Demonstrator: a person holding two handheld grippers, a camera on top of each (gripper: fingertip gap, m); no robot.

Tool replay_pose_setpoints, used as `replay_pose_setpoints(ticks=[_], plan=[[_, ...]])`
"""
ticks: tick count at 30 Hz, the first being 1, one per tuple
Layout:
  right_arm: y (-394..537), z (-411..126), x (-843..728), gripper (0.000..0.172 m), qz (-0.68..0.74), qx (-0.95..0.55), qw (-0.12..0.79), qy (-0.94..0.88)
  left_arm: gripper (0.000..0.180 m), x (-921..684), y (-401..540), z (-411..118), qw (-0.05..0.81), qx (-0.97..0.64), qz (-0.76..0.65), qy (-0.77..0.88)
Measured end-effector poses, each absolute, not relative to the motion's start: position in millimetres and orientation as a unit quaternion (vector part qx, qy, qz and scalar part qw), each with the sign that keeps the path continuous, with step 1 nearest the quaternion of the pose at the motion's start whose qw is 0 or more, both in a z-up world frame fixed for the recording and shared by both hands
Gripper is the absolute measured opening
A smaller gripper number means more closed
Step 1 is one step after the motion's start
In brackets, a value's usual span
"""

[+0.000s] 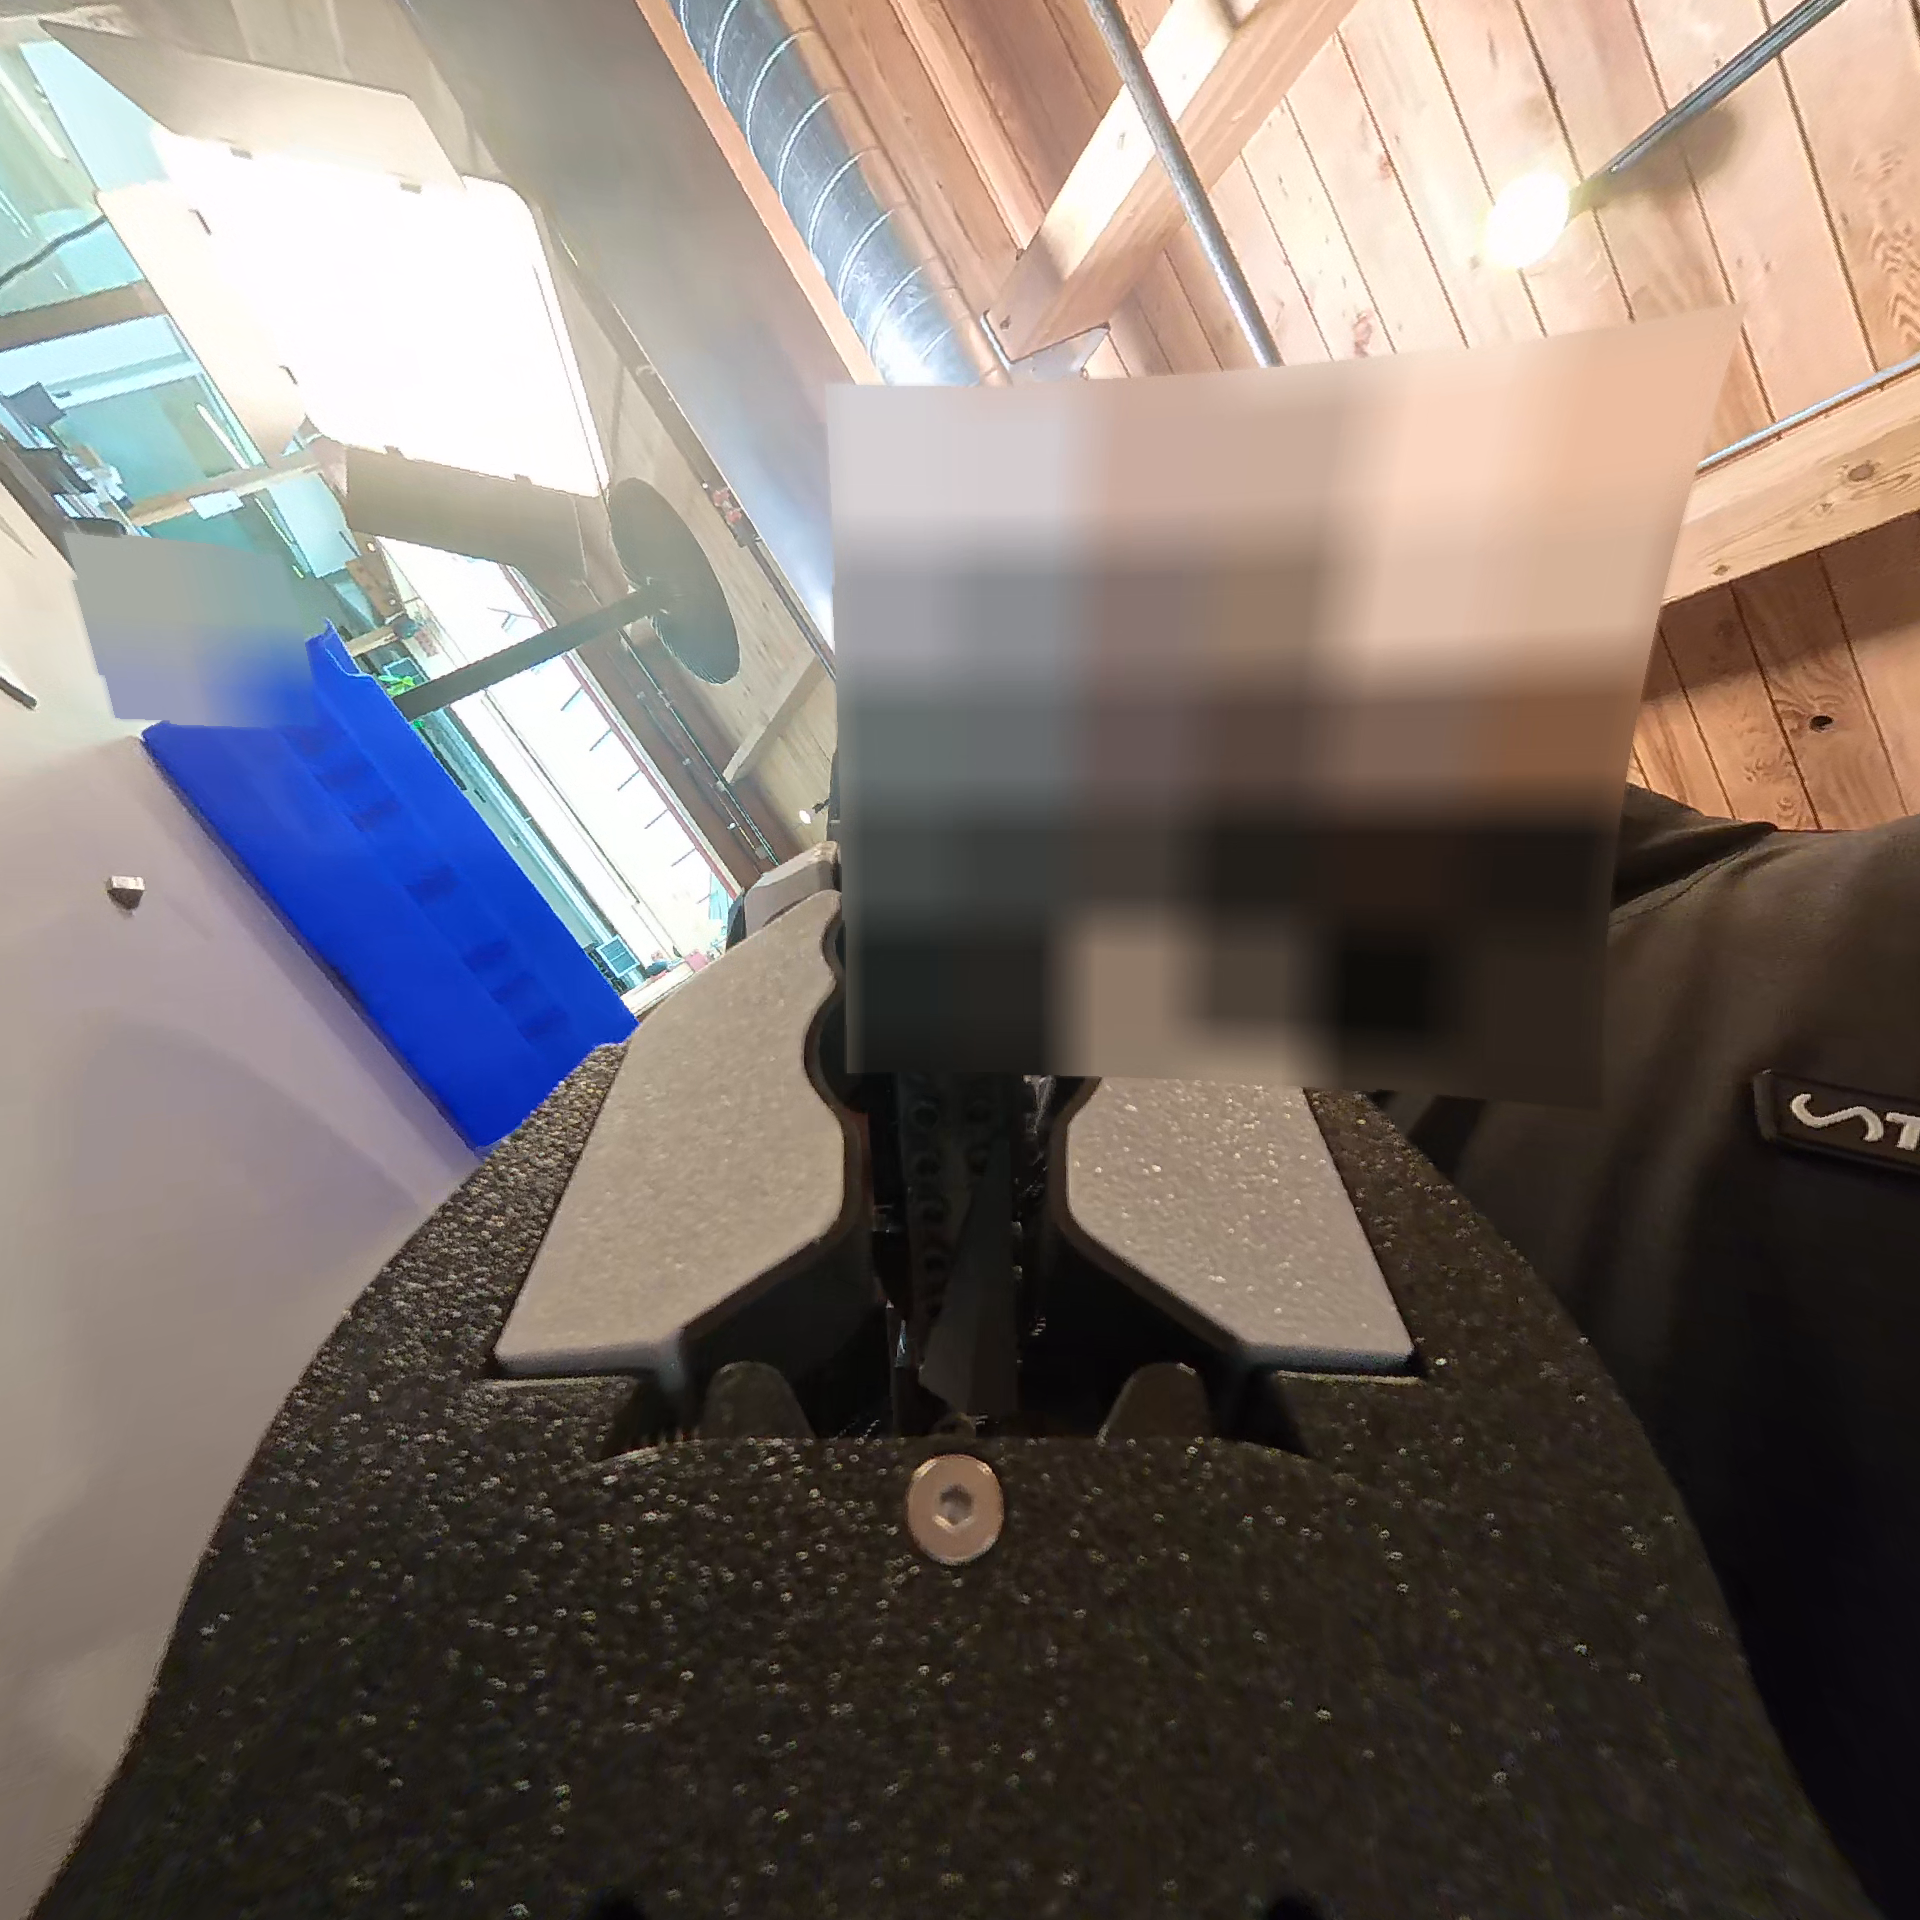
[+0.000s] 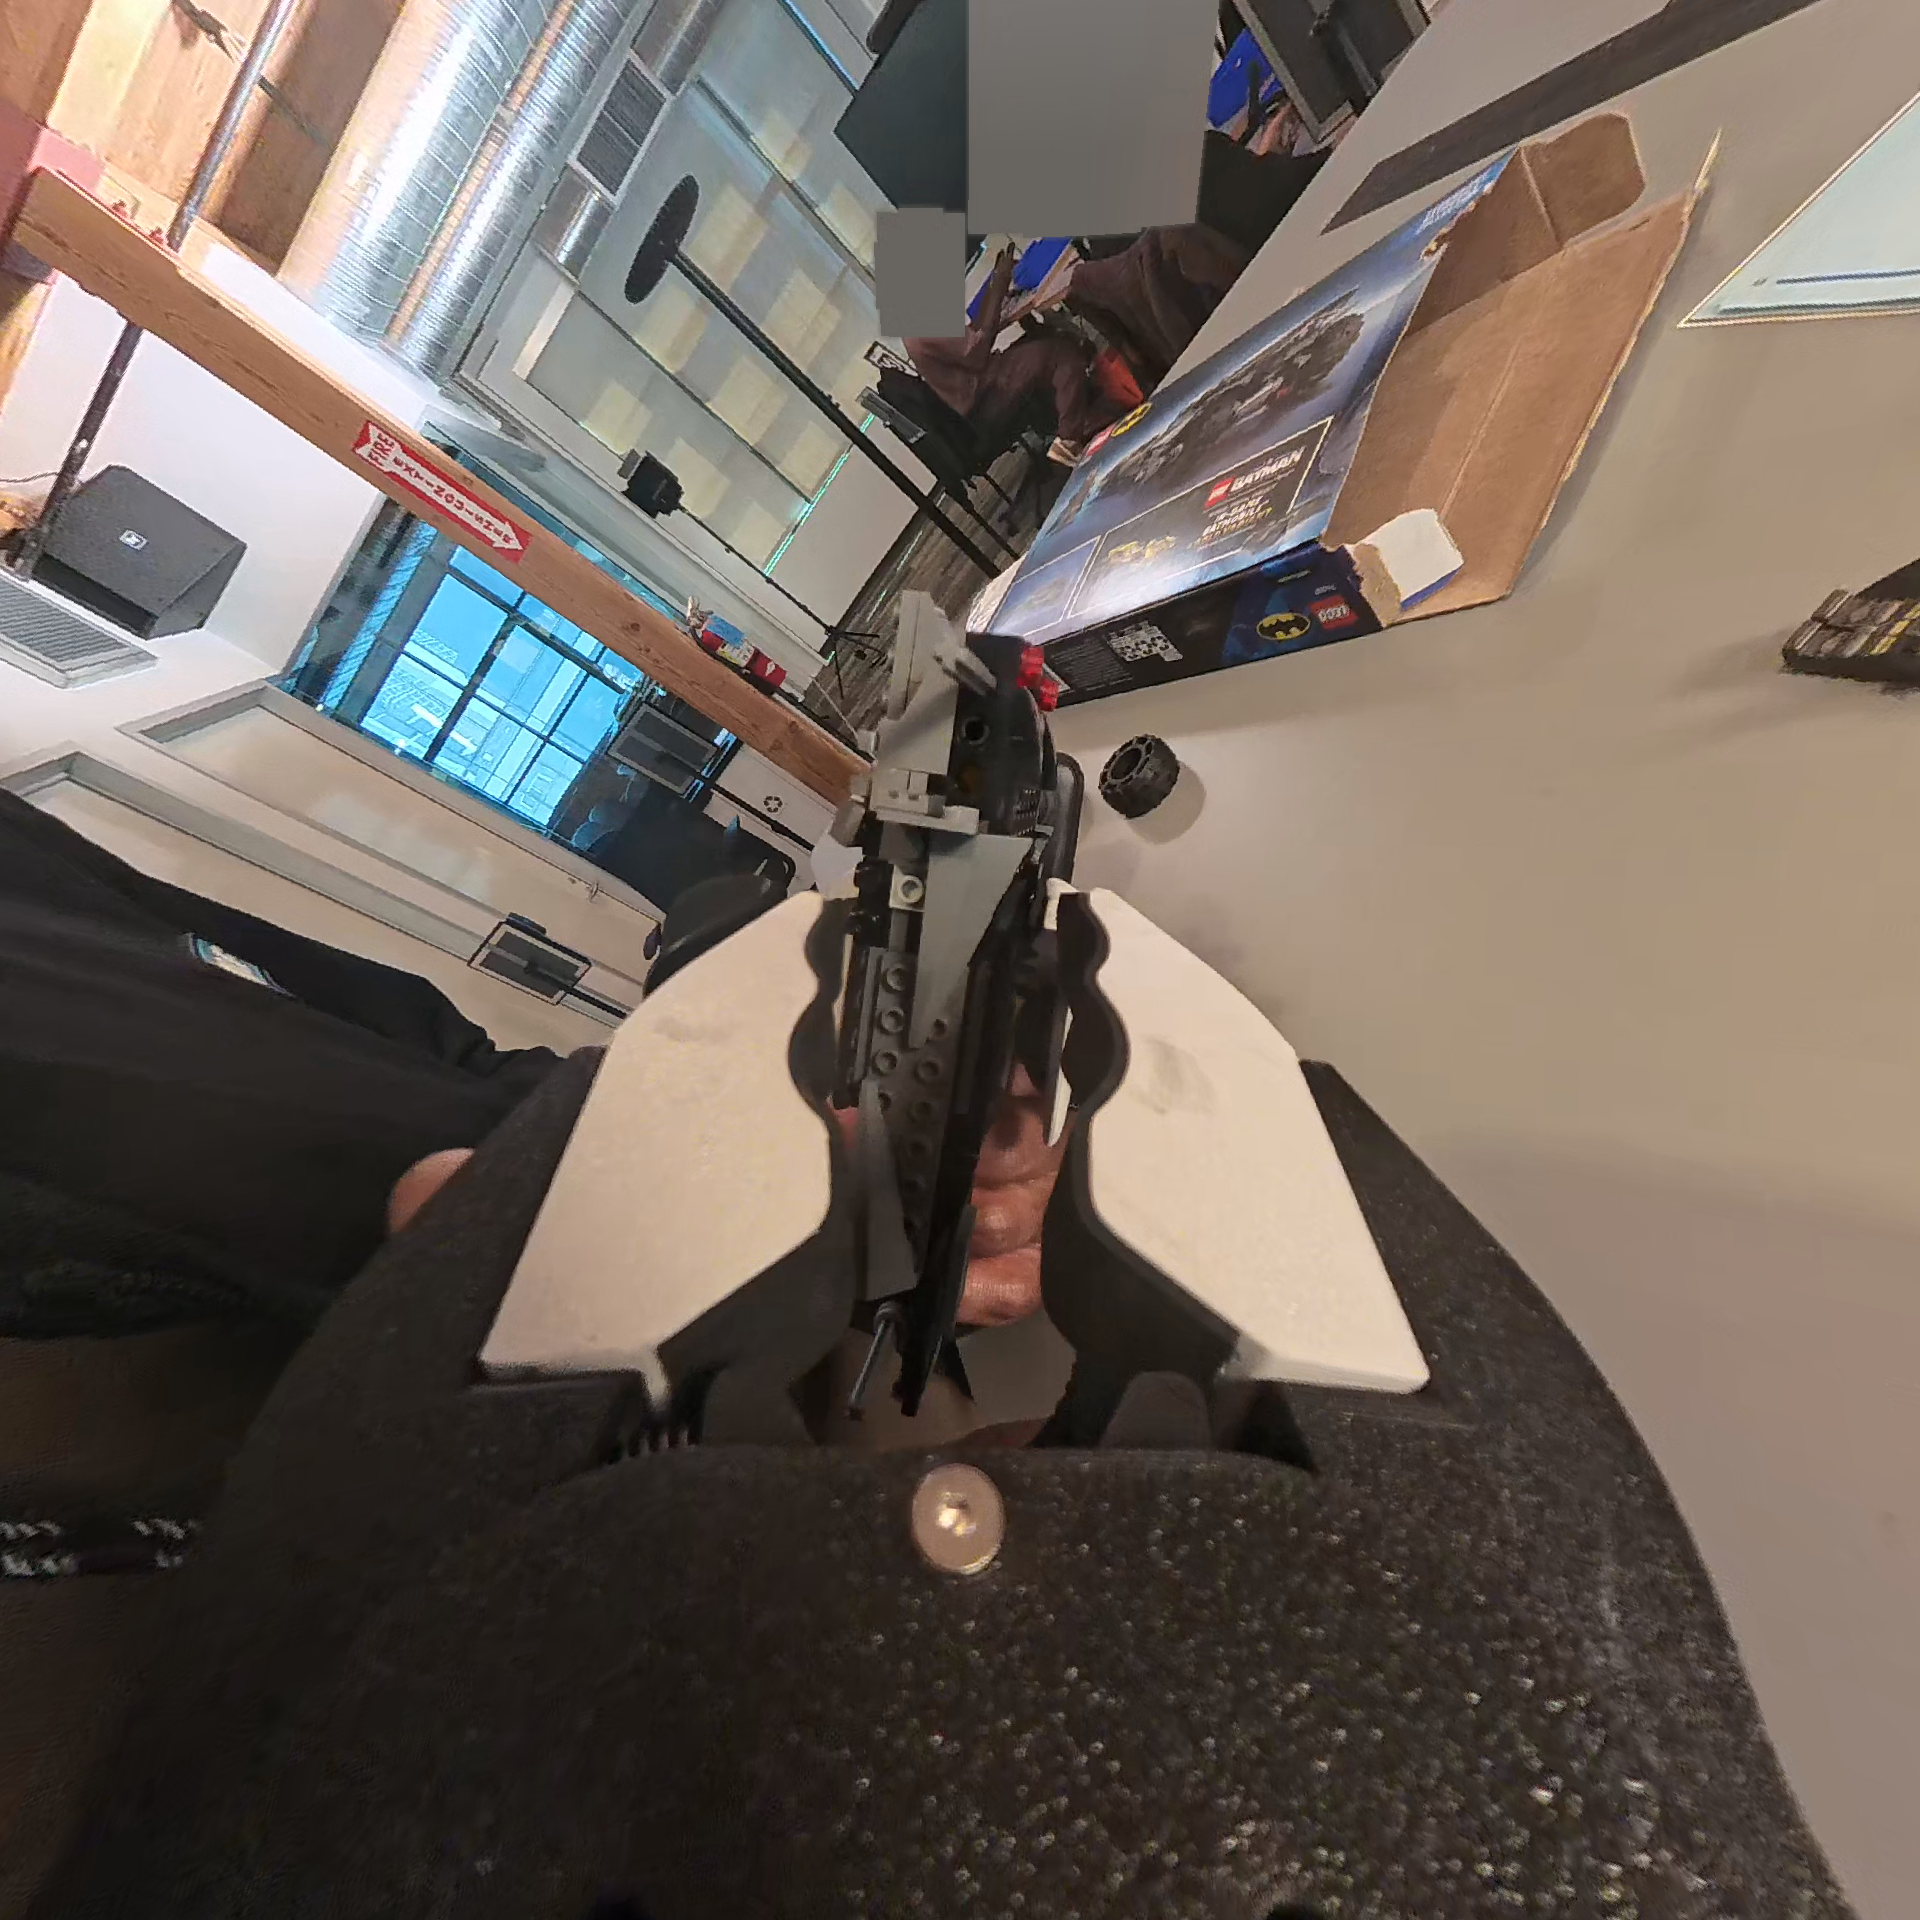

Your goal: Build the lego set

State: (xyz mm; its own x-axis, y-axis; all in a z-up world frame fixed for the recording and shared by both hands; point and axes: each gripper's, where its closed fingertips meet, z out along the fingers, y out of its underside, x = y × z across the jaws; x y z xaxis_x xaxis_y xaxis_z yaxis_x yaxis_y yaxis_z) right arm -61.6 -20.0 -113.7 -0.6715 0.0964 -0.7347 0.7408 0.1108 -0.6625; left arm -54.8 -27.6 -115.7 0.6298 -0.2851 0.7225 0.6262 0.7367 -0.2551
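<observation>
In the right wrist view my right gripper (image 2: 940, 899) is shut on a dark grey and black brick model (image 2: 930, 821). Its white fingers (image 2: 717, 1122) press on the model's two sides. The model sticks out past the fingertips, with light grey parts and small red pieces at its far end. It is held up off the pale table (image 2: 1455, 987). A hand (image 2: 997, 1195) shows just behind the model. In the left wrist view my left gripper (image 1: 951, 1039) has a black studded brick piece (image 1: 940, 1195) filling the gap between its grey fingers (image 1: 717, 1143). A blurred patch hides its fingertips.
A loose black wheel (image 2: 1140, 777) lies on the table near the model's tip. An opened printed cardboard box (image 2: 1247, 499) lies farther off, and a dark pile of pieces (image 2: 1860, 634) at the right edge. A blue bin (image 1: 395, 883) stands on a white surface (image 1: 156, 1143). A person's dark jacket (image 1: 1714, 1039) is close by. Left and right tips are no more than a few centimetres apart.
</observation>
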Motion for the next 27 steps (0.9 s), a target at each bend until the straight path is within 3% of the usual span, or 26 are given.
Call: replay_pose_setpoints(ticks=[27], plan=[[-21.8, -109.4, -65.8, 0.038, -0.588, 0.319, 0.275, 0.691, 0.035, -63.9, -32.4, -111.8, 0.88, -0.219, -0.213, -0.363]])
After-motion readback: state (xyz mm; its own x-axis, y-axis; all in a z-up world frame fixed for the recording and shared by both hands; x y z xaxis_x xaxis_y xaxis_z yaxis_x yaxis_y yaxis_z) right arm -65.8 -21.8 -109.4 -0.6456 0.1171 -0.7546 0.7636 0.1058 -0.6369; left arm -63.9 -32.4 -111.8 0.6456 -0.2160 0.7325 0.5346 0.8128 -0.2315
